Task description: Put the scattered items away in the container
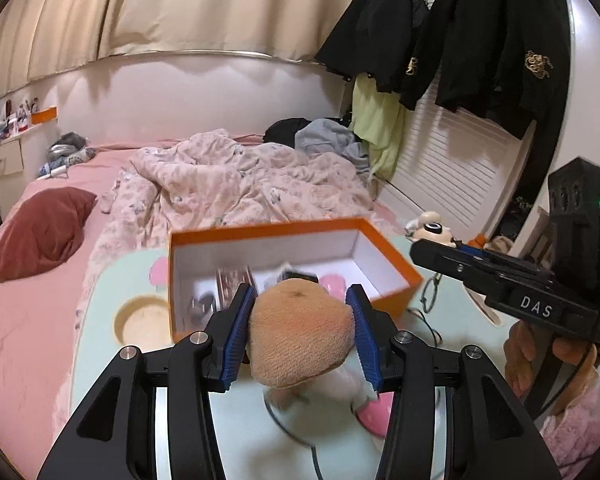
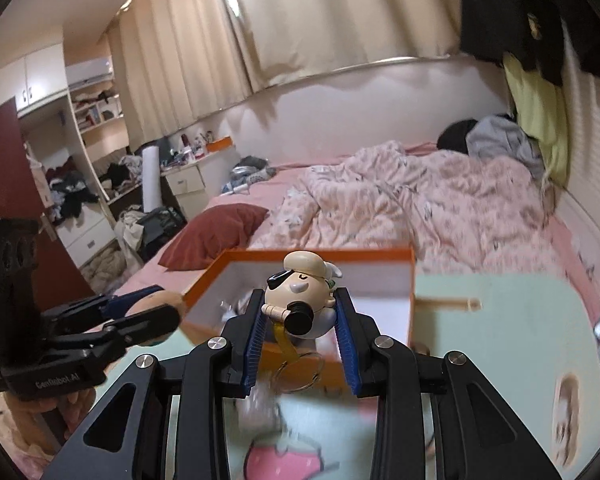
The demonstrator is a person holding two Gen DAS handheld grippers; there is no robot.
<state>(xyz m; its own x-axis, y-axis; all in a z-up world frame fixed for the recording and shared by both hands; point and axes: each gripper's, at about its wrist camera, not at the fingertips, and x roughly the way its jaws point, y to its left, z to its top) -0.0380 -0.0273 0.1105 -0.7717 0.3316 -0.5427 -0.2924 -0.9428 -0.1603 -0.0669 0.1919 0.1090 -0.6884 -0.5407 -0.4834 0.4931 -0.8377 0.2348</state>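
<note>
Left wrist view: our left gripper point(image 1: 300, 312) pinches tan plush toy point(image 1: 300, 328) between both pads, near orange box point(image 1: 392, 256). Right gripper point(image 2: 300, 320) clamps dog figure point(image 2: 300, 300), keyring dangling. We hold both raised, likely to clear box rim.

1. The left wrist view is taken from behind the left gripper point(image 1: 300, 308), angled downward and close to the open orange cardboard box point(image 1: 396, 256).
2. The right wrist view is taken likewise along the right gripper point(image 2: 300, 316).
3. The box, pale green table point(image 2: 500, 320) and pink bed point(image 1: 28, 320) are shared; each gripper is seen by the other camera.
</note>
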